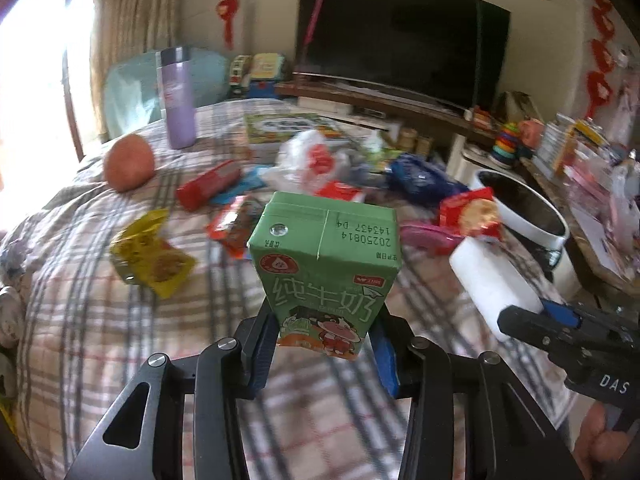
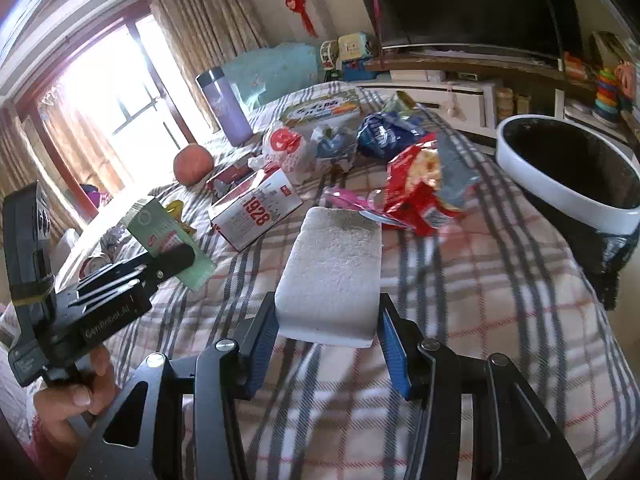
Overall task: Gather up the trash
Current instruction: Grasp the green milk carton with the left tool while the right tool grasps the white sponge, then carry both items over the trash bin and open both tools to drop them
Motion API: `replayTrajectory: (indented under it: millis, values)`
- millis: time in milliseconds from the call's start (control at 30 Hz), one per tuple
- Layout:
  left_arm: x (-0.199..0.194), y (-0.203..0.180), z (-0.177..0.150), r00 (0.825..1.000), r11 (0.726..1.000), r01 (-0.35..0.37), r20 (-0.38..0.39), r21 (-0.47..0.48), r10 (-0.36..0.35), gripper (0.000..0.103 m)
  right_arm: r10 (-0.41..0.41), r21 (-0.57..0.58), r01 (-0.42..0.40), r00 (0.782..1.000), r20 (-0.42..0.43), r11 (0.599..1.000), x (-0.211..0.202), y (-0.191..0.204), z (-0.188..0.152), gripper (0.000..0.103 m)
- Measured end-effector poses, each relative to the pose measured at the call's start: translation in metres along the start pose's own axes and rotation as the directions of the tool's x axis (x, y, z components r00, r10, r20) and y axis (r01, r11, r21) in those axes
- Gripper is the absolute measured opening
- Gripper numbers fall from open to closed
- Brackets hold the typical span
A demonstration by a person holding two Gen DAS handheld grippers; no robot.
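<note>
My left gripper (image 1: pixel 324 332) is shut on a green milk carton (image 1: pixel 324 256), held upright above the checked cloth (image 1: pixel 120 340). To its right, my right gripper (image 1: pixel 560 316) is shut on a white foam block (image 1: pixel 492 280). In the right wrist view the blue pads of the right gripper (image 2: pixel 326 320) press both sides of the foam block (image 2: pixel 332 264). At the left of that view a hand holds the left gripper (image 2: pixel 172 258) with the green carton (image 2: pixel 160 224). A white-rimmed bin (image 2: pixel 560 196) lined with a black bag stands at the table's right edge.
Wrappers lie across the cloth: a yellow packet (image 1: pixel 152 256), a red snack bag (image 2: pixel 416 188), a blue bag (image 2: pixel 384 128) and a white plastic bag (image 2: pixel 288 148). There is also a red-and-white box (image 2: pixel 256 208), a purple flask (image 2: pixel 226 104) and a round fruit (image 2: pixel 192 162).
</note>
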State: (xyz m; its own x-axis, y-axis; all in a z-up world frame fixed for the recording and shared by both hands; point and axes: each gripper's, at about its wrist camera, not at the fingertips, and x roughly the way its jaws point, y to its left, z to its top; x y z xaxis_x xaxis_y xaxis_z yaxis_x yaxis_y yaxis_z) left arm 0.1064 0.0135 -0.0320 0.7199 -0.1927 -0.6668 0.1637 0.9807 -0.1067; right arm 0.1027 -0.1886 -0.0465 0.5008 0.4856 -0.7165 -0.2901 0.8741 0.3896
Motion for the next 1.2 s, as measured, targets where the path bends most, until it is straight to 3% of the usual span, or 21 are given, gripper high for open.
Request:
replayTrajectory:
  millis: [567, 1200]
  values:
    - [0.023, -0.061, 0.029, 0.99, 0.986, 0.133, -0.06, 0.096, -0.128, 0.041, -0.111, 0.122, 0.101, 0.991, 0.079, 0.987, -0.047, -0.071, 0.003, 0.049]
    - [0.083, -0.125, 0.086, 0.966, 0.952, 0.246, -0.125, 0.183, -0.226, 0.041, -0.208, 0.212, 0.18, 0.972, 0.114, 0.961, -0.073, -0.145, 0.026, 0.049]
